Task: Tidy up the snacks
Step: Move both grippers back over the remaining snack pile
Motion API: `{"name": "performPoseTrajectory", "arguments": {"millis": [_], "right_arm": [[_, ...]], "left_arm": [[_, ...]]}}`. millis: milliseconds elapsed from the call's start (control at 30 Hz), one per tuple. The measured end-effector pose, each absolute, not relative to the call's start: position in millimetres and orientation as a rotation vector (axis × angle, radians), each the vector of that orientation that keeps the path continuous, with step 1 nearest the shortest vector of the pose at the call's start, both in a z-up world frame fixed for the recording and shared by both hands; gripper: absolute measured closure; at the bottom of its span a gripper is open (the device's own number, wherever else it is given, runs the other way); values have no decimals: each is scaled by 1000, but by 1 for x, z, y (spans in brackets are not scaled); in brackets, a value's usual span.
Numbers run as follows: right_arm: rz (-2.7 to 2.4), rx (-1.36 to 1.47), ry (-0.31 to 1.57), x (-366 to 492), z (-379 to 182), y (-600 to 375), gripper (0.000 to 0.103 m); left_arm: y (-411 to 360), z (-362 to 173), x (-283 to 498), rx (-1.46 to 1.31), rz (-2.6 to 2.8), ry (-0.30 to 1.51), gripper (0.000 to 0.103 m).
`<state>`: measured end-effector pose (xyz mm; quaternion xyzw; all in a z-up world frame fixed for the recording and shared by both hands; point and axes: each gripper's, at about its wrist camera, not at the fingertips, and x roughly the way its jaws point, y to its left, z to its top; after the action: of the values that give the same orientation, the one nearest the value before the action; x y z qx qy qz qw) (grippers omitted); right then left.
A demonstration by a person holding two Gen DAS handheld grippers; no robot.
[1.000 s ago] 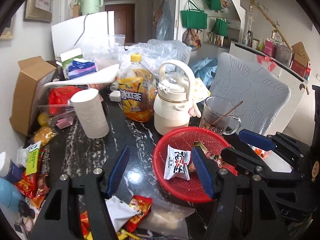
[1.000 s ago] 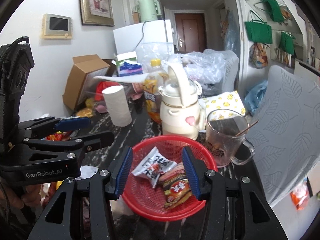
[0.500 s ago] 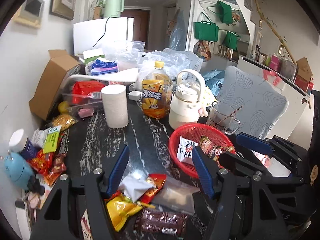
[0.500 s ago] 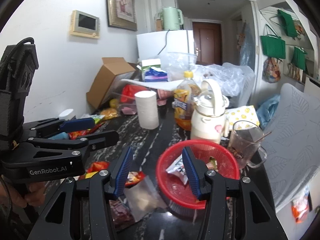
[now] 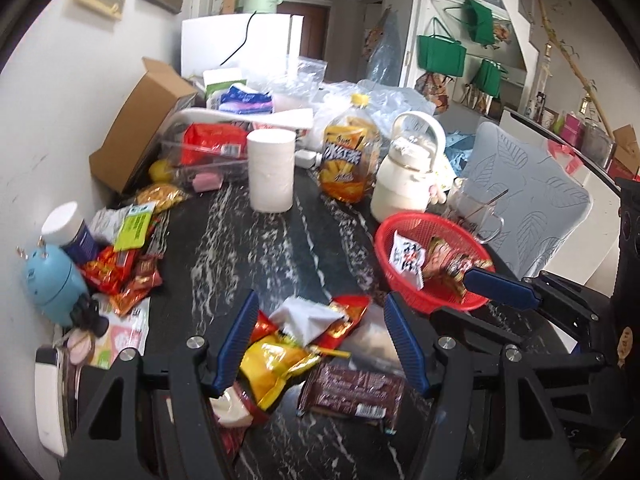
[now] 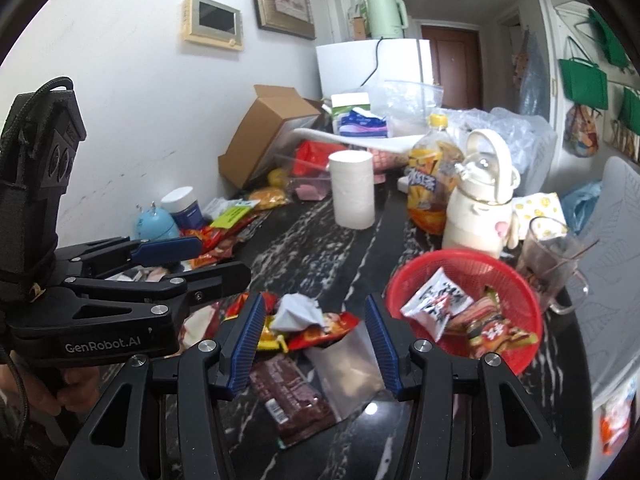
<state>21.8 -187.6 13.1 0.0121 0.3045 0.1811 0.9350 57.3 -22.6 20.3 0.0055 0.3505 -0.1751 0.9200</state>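
Note:
A red mesh basket (image 5: 404,224) on the dark marble table holds a white packet (image 5: 406,258) and a brown-red packet (image 5: 444,260). Near the front edge lies a loose pile: a yellow packet (image 5: 276,364), a red packet (image 5: 344,320), a crumpled white wrapper (image 5: 308,316), a brown chocolate packet (image 5: 352,392) and a translucent pouch (image 6: 348,368). My left gripper (image 5: 320,300) hangs open over this pile, holding nothing. My right gripper (image 6: 314,300) is open just right of it, above the pouch and the brown packet (image 6: 296,396), with the basket (image 6: 532,312) to its right.
Behind stand a paper roll (image 5: 270,172), an orange drink bottle (image 5: 348,160), a cream kettle (image 5: 404,184) and a glass mug (image 5: 476,212). More snack packets (image 5: 116,268), a blue clock (image 5: 52,280) and a cardboard box (image 5: 136,132) crowd the left wall side. A grey chair (image 5: 532,208) stands right.
Both grippers drew back from the basket toward the near left. The basket slid to the right in both views and the loose snack pile came under the fingers. Both stayed open.

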Motion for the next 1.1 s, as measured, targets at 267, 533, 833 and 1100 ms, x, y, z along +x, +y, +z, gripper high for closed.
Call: {"name": "performPoseTrajectory", "arguments": {"millis": [267,533,833,1100], "right_arm": [[401,21,690,30,-8,-175,52],[405,23,769,45,-33,-171,51],[394,27,860,60,-59,-175,43],[382,17,883,75,-67,-176,38]], "left_arm": [[-10,-2,63,-17,-348,777,39],[-1,-25,76,-22,-340,837,39],[4,-54,94,-35,-323,916,39],[9,-64,116,-25,-264,955,39]]}}
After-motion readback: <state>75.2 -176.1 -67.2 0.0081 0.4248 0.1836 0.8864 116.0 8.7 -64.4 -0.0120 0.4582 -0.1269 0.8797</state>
